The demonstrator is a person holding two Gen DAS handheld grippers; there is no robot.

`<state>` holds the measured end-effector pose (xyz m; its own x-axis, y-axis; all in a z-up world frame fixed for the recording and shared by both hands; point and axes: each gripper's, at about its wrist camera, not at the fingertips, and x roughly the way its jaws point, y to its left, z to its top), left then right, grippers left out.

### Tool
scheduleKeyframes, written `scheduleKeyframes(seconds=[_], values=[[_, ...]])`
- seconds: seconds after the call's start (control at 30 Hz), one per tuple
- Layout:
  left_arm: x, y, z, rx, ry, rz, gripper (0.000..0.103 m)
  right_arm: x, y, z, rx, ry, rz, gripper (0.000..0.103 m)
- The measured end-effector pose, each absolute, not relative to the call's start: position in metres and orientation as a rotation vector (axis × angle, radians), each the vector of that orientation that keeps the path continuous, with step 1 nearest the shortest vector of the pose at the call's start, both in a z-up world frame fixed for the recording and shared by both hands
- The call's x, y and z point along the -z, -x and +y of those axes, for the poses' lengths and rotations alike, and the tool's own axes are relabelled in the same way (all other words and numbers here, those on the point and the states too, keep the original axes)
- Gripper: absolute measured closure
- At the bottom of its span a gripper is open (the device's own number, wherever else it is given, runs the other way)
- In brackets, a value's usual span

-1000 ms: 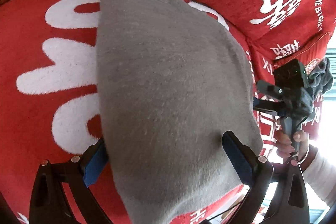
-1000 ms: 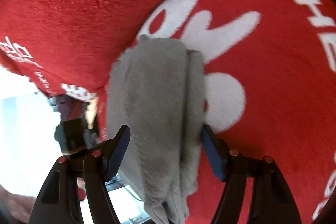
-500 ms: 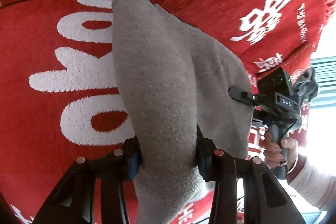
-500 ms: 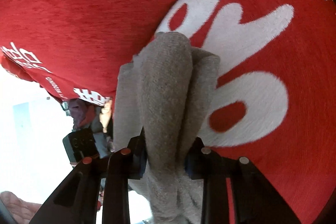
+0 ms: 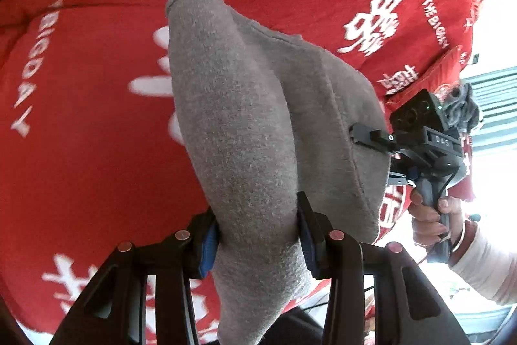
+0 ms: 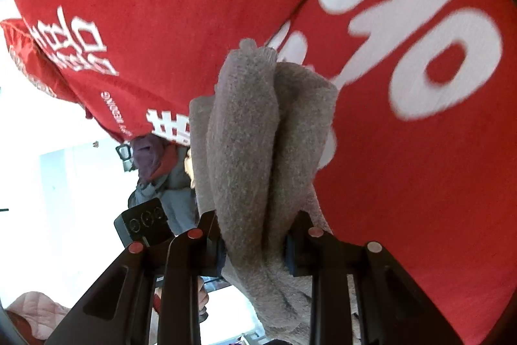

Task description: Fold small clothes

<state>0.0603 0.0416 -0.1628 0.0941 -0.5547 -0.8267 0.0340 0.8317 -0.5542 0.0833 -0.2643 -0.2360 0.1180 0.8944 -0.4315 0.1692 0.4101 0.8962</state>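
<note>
The grey garment (image 5: 245, 125) was held clear above the red cover (image 5: 80, 131), bunched between both grippers: left gripper (image 5: 258, 235) clamped on one end, right gripper (image 6: 255, 244) on the other. Its long axis was stretched between them.

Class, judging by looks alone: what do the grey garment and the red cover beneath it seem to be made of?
Grey garment: probably knitted wool or fleece, matte; fuzzy nap, ribbed hem.
Red cover: seemingly chenille-like woven cloth, soft sheen; fine ribbing, raised white lettering.
</note>
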Motion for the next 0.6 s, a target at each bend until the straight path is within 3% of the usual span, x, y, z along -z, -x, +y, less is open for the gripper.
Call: scheduleKeyframes(seconds=[0.2, 0.33, 0.37, 0.43, 0.57, 0.6], values=[[0.195, -0.043, 0.07, 0.27, 0.29, 1.442, 0.059, 0.269, -0.079, -0.227, -0.639, -0.946, 1.452, 0.073], [0.194, -0.039, 0.08, 0.24, 0.336, 1.425, 0.058, 0.276, -0.09, -0.228, -0.53, -0.824, 1.462, 0.073], [0.192, -0.038, 0.08, 0.23, 0.328, 1.424, 0.052, 0.276, -0.092, -0.229, -0.506, -0.751, 1.472, 0.072], [0.188, -0.037, 0.079, 0.192, 0.294, 1.418, 0.043, 0.27, -0.092, -0.227, -0.471, -0.608, 1.473, 0.063], [0.181, -0.034, 0.077, 0.148, 0.273, 1.432, 0.042, 0.255, -0.089, -0.227, -0.37, -0.438, 1.461, 0.046], [0.18, -0.034, 0.076, 0.135, 0.261, 1.435, 0.03, 0.249, -0.087, -0.227, -0.332, -0.403, 1.46, 0.045]])
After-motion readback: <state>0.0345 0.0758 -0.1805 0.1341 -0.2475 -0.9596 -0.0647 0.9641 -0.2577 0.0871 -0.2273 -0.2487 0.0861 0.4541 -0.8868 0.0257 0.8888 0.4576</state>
